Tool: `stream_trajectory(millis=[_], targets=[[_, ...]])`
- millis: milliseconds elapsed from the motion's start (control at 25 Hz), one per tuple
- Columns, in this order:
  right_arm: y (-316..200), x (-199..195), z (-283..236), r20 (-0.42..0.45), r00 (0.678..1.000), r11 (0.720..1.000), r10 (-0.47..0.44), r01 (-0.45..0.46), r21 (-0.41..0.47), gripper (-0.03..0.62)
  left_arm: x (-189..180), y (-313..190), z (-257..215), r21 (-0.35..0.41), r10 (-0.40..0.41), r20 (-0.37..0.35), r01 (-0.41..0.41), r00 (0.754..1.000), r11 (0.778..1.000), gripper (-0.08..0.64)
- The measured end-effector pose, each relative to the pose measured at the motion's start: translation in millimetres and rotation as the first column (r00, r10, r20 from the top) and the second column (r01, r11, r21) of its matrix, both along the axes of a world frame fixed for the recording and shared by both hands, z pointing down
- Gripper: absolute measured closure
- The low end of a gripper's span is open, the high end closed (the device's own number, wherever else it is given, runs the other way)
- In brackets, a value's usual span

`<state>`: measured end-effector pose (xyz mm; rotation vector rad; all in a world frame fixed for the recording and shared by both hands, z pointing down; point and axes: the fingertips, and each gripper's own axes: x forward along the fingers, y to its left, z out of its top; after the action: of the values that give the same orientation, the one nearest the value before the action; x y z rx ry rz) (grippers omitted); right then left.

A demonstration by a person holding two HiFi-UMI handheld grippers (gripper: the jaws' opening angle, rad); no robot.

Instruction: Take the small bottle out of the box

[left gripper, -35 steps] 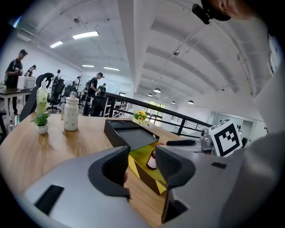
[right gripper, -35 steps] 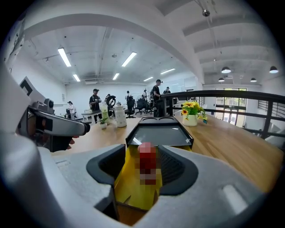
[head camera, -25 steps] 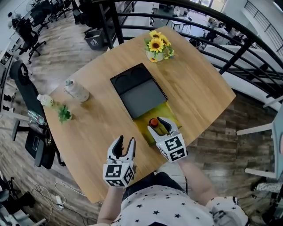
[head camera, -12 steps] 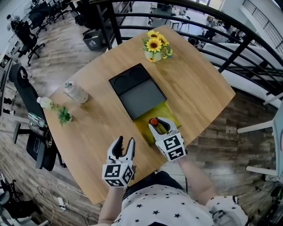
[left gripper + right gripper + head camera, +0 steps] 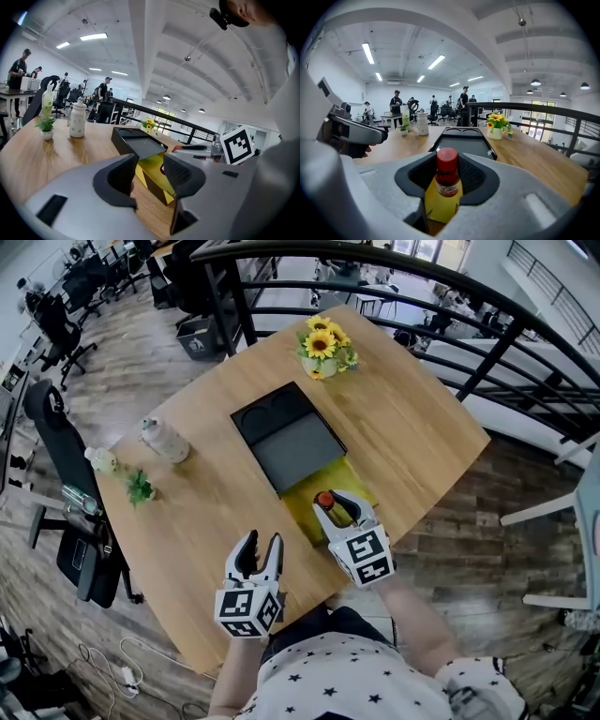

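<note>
The small bottle (image 5: 325, 500) with a red cap (image 5: 447, 159) stands in the yellow box (image 5: 300, 512) near the table's front edge. My right gripper (image 5: 335, 505) reaches into the box, and its jaws are shut on the bottle (image 5: 446, 185), with the cap sticking up above them. My left gripper (image 5: 261, 546) hovers over the bare wood to the left of the box. It is open with nothing between its jaws (image 5: 149, 172). From there the yellow box (image 5: 157, 180) is just ahead.
The box's black lid (image 5: 292, 437) lies open behind it. A sunflower pot (image 5: 323, 345) stands at the far end. A white bottle (image 5: 166, 439) and a small plant (image 5: 141, 488) sit at the left. Railings and a drop lie beyond the table's right side.
The right gripper's jaws have closed in on the bottle in the box. The left gripper has stayed in place.
</note>
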<state>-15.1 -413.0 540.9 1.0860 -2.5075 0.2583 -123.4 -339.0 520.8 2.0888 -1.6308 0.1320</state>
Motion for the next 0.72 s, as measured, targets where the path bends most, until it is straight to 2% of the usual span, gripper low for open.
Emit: stream_trajectory(millis=[720], targets=[[55, 10, -69, 0.045, 0.999, 0.991, -0.014, 0.008, 0.133, 0.449, 7, 52, -38, 0.104, -0.023, 0.010, 0.022, 1.000, 0.994, 0.390]])
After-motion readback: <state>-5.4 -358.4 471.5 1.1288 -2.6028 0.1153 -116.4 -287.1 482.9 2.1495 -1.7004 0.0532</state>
